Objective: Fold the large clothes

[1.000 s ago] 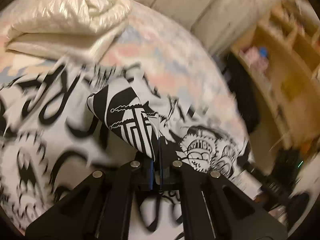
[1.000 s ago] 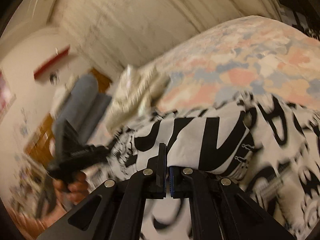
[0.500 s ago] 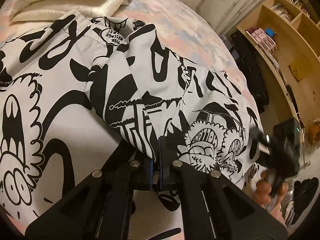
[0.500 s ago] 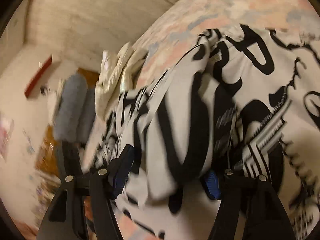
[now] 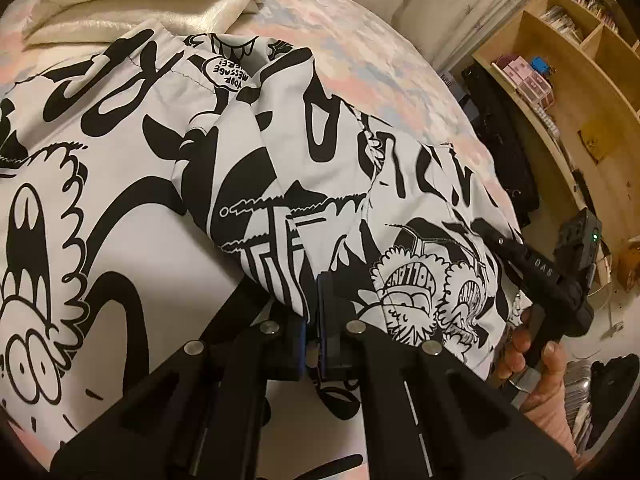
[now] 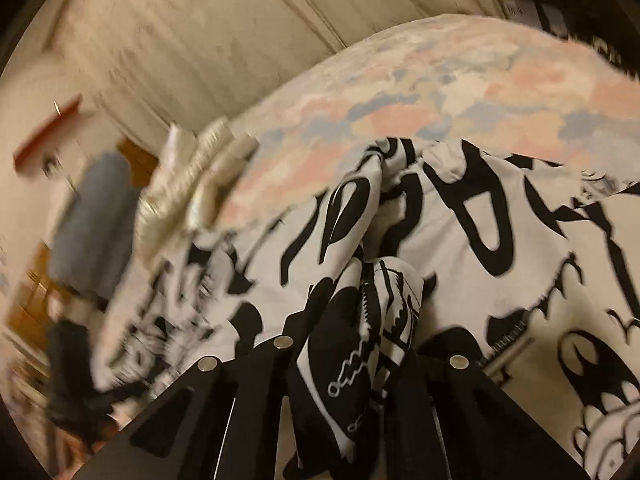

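Note:
A large white garment with black cartoon print (image 5: 120, 240) lies spread and rumpled across the bed. My left gripper (image 5: 312, 320) is shut on a folded edge of it, low over the cloth. In the right wrist view the same garment (image 6: 480, 220) fills the lower half. My right gripper (image 6: 360, 332) is closing its jaws, with a bunched fold of the cloth pinched between them. From the left wrist view the right gripper (image 5: 486, 232) shows at the garment's right edge, held by a hand (image 5: 548, 372).
The bed has a pastel pink and blue cover (image 5: 380, 60). A cream quilted bundle (image 5: 140, 4) lies at its far end. Wooden shelves (image 5: 560, 60) and a black bag (image 5: 500, 140) stand beside the bed on the right. A pale wall (image 6: 200, 40) runs behind.
My right gripper was shut, spread wide around a fold half a second ago, and has now closed on a bunch of cloth. Both hands have sunk towards the bed.

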### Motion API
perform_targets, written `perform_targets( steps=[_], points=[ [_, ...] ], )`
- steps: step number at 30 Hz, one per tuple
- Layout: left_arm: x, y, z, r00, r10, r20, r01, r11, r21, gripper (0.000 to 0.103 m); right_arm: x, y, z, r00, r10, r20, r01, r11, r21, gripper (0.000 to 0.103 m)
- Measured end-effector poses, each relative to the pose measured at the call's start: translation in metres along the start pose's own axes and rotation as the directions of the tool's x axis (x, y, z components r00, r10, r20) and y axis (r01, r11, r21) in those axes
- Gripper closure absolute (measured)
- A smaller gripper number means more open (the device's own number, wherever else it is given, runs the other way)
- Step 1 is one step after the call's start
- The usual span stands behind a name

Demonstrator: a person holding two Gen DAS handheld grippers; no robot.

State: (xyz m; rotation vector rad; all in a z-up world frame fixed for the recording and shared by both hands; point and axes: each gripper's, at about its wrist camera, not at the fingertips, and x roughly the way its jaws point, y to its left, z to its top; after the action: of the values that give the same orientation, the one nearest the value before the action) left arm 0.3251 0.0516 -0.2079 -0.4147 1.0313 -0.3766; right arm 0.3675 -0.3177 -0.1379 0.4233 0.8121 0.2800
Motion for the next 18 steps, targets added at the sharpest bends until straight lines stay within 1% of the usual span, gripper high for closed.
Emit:
perform_targets(
  steps=[3, 4, 5, 6, 8, 11, 12, 13, 14, 16, 18],
  points=[
    [0.0, 0.0, -0.005, 1.0, 0.011, -0.003, -0.011, 1.0, 0.005, 0.1, 0.004, 0.003, -0.016, 0.996, -0.082, -0.023, 0.081, 0.996, -0.046, 0.095],
    [0.0, 0.0, -0.006, 1.0, 0.013, -0.003, -0.013, 1.0, 0.004, 0.1, 0.009, 0.003, -0.023, 0.995, -0.095, -0.037, 0.093, 0.995, -0.047, 0.095],
    [0.0, -0.001, -0.007, 1.0, 0.017, 0.0, -0.017, 1.0, 0.01, 0.1, 0.026, 0.01, -0.027, 0.992, -0.111, -0.054, 0.109, 0.993, -0.041, 0.095],
    [-0.001, -0.002, -0.008, 1.0, 0.023, 0.004, -0.023, 1.0, 0.016, 0.099, 0.026, 0.012, -0.028, 0.99, -0.13, -0.054, 0.127, 0.991, -0.053, 0.095],
    [-0.006, -0.006, -0.009, 0.999, 0.045, 0.013, -0.046, 0.998, 0.032, 0.099, 0.024, 0.022, -0.027, 0.986, -0.16, -0.046, 0.156, 0.985, -0.073, 0.092],
    [-0.02, -0.015, -0.012, 0.995, 0.095, 0.039, -0.098, 0.992, 0.082, 0.099, 0.009, 0.034, -0.024, 0.987, -0.16, -0.024, 0.159, 0.986, -0.056, 0.076],
    [-0.025, -0.017, -0.012, 0.992, 0.115, 0.048, -0.12, 0.988, 0.098, 0.098, 0.002, 0.039, -0.022, 0.986, -0.167, -0.013, 0.167, 0.985, -0.049, 0.061],
    [-0.031, -0.02, -0.013, 0.989, 0.133, 0.061, -0.139, 0.984, 0.111, 0.097, -0.01, 0.043, -0.021, 0.982, -0.188, 0.013, 0.188, 0.981, -0.044, 0.053],
    [-0.04, -0.023, -0.013, 0.986, 0.147, 0.081, -0.156, 0.98, 0.124, 0.096, -0.027, 0.049, -0.023, 0.976, -0.213, 0.053, 0.216, 0.975, -0.048, 0.052],
    [-0.058, -0.029, -0.012, 0.978, 0.163, 0.133, -0.181, 0.974, 0.137, 0.095, -0.046, 0.061, -0.022, 0.963, -0.245, 0.11, 0.253, 0.965, -0.069, 0.052],
    [-0.07, -0.037, -0.009, 0.968, 0.18, 0.175, -0.207, 0.967, 0.148, 0.095, -0.065, 0.078, -0.022, 0.944, -0.274, 0.182, 0.295, 0.951, -0.096, 0.052]
  ],
)
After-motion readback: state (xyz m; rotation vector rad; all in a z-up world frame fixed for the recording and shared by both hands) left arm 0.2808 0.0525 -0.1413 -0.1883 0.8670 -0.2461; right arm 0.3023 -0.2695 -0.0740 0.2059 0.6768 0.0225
